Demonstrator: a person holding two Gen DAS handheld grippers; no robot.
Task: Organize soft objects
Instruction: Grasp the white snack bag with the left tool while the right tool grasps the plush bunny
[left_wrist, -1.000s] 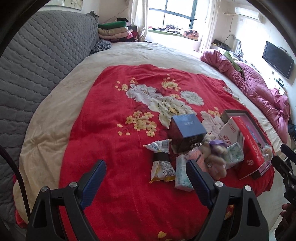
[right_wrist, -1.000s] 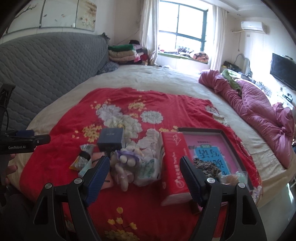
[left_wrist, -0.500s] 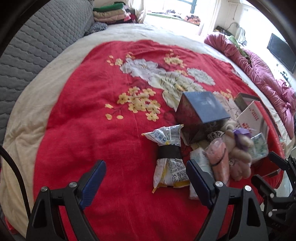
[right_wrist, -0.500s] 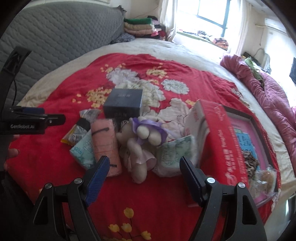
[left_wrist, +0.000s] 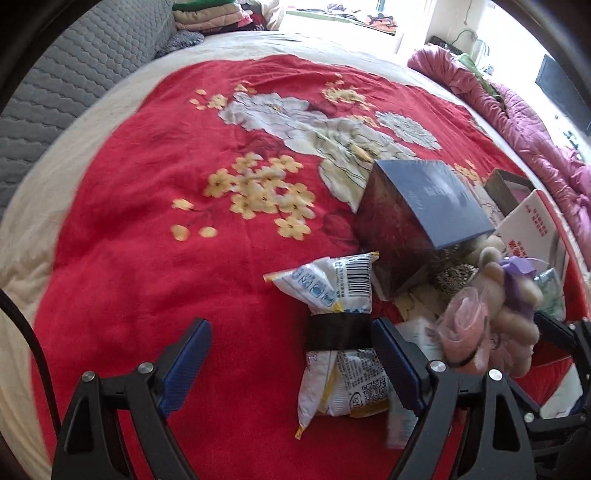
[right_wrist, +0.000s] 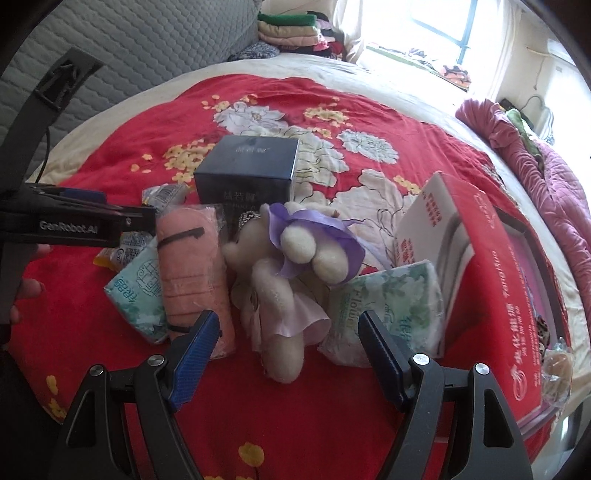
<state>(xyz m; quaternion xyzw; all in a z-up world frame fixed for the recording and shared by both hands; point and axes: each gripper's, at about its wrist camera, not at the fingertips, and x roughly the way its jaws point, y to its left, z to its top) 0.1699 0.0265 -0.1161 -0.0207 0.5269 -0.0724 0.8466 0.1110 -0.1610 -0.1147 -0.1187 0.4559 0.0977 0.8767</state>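
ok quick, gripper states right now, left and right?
Left gripper: open, holding nothing; a white snack bag lies under its gap.
Right gripper: open, holding nothing; a plush toy lies under its gap.

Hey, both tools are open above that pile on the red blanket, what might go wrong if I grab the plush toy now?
1. The plush toy lies against the pink roll and a tissue pack; the open right tool may pinch a neighbour too.
2. The toy leans near the dark box; lifting it might drag the clutter around it.
3. The left tool sits close by; the two could bump.
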